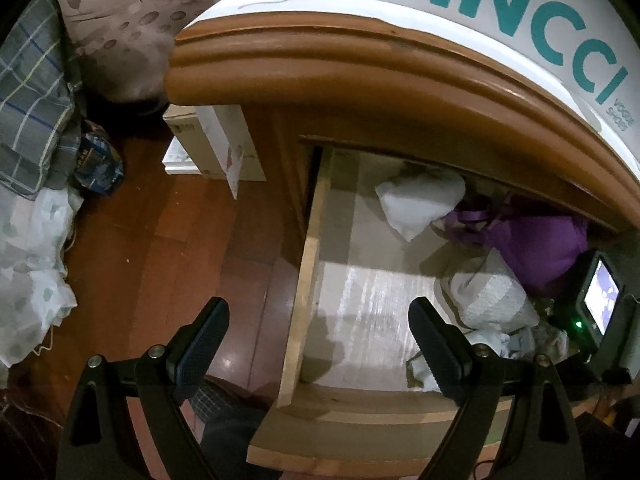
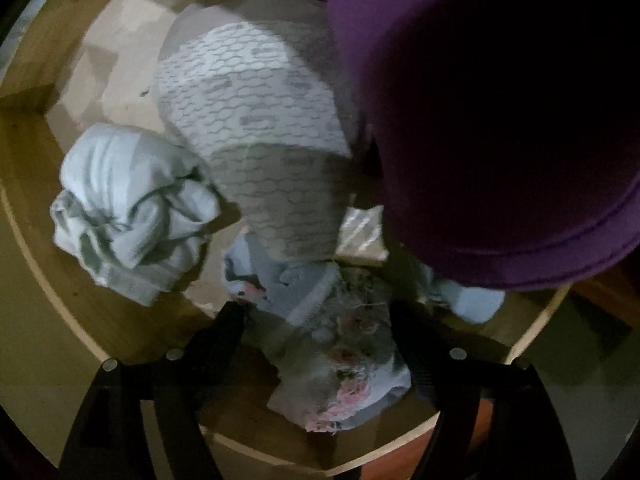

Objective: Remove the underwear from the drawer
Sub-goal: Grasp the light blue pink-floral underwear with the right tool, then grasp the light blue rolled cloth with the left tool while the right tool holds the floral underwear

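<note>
Left wrist: we held the left gripper (image 1: pixel 320 338) pointing steeply down, jaws wide and empty, over the open drawer (image 1: pixel 304 280) | Right wrist: our right gripper (image 2: pixel 320 334) pointed down, jaws spread, astride the floral underwear (image 2: pixel 352 364) at the drawer's near edge, not gripping.

In the drawer (image 1: pixel 308 264), folded garment (image 2: pixel 248 128) lies beside bundle (image 2: pixel 132 212).
</note>
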`<state>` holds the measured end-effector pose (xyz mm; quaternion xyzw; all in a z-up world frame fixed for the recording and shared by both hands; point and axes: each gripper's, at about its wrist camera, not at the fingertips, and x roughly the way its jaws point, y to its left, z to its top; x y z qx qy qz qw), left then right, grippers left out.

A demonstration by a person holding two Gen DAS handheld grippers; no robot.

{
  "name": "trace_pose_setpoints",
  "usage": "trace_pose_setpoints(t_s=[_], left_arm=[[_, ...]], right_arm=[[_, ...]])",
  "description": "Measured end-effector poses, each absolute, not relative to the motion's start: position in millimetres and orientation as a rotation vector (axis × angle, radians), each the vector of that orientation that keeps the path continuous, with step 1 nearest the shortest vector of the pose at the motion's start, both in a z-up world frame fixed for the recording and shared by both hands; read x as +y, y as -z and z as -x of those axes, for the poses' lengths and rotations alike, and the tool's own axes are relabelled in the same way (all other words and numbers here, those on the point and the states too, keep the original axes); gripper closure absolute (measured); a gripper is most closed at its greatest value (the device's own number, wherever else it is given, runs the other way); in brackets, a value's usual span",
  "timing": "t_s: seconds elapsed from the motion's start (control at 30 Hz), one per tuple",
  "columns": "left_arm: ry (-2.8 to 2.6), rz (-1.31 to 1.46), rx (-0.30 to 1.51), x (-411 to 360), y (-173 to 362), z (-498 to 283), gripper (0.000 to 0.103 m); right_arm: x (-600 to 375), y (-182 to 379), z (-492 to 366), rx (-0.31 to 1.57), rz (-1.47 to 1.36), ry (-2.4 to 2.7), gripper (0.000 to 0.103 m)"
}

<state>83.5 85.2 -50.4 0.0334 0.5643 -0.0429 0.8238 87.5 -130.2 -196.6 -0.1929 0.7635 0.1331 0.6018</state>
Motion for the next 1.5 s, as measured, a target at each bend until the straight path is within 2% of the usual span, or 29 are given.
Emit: trace_pose_setpoints(t_s=[0.27,0.3,0.33,0.37,0.4,0.43,0.47,0.53,0.63,0.8,0.97,1.13,1.23,1.33,1.5], left_arm=[[0.097,-0.064,1.21,81.9,52.3,-83.4,0.014],[0.096,-0.063,1.21,81.5,52.4,-83.9,0.014],[0.102,-0.059,1.212,81.4,52.7,-84.0,0.014],[0.102,-0.056,1.216,80.3,53.6,-84.6,0.014],[0.103,-0.052,1.219,79.9,54.3,-85.1,0.014],[0.106,-0.05,1.222,79.1,54.8,-85.4,0.014],[0.108,-0.053,1.222,77.7,55.0,-85.2,0.014],[0.116,-0.062,1.22,75.1,54.4,-84.2,0.014],[0.133,-0.063,1.228,69.4,57.2,-83.1,0.014],[0.167,-0.086,1.25,54.9,66.4,-80.6,0.014],[0.235,-0.1,1.285,35.1,77.5,-76.4,0.014],[0.296,-0.141,1.335,15.5,90.8,-68.1,0.014],[0.383,-0.066,1.401,10.5,100.8,-66.0,0.014],[0.422,-0.007,1.486,1.1,115.9,-67.5,0.014],[0.417,-0.079,1.558,-28.5,131.6,-71.2,0.012]], right_arm=[[-129.5,192.8,-85.5,1.775,0.437,-0.29,0.026],[-129.5,192.1,-83.7,1.777,0.422,-0.297,0.031],[-130.6,192.1,-79.5,1.781,0.394,-0.307,0.042],[-134.1,193.6,-67.4,1.787,0.384,-0.297,0.045],[-135.1,192.7,-66.1,1.789,0.39,-0.286,0.055],[-136.3,191.9,-64.2,1.792,0.395,-0.285,0.06],[-137.2,190.7,-62.8,1.787,0.392,-0.285,0.062],[-141.0,185.4,-57.9,1.765,0.379,-0.262,0.073],[-143.5,172.4,-49.3,1.699,0.357,-0.24,0.081],[-167.1,128.3,-36.5,1.517,0.141,-0.192,0.081],[-220.2,91.5,-12.4,1.261,-0.299,-0.101,0.081],[-241.9,75.8,9.2,1.132,-0.375,-0.032,0.081],[-239.1,65.2,18.9,1.071,-0.33,-0.013,0.081],[-251.9,57.1,13.5,1.057,-0.374,-0.047,0.081],[-255.3,47.7,18.3,1.031,-0.393,-0.079,0.081]])
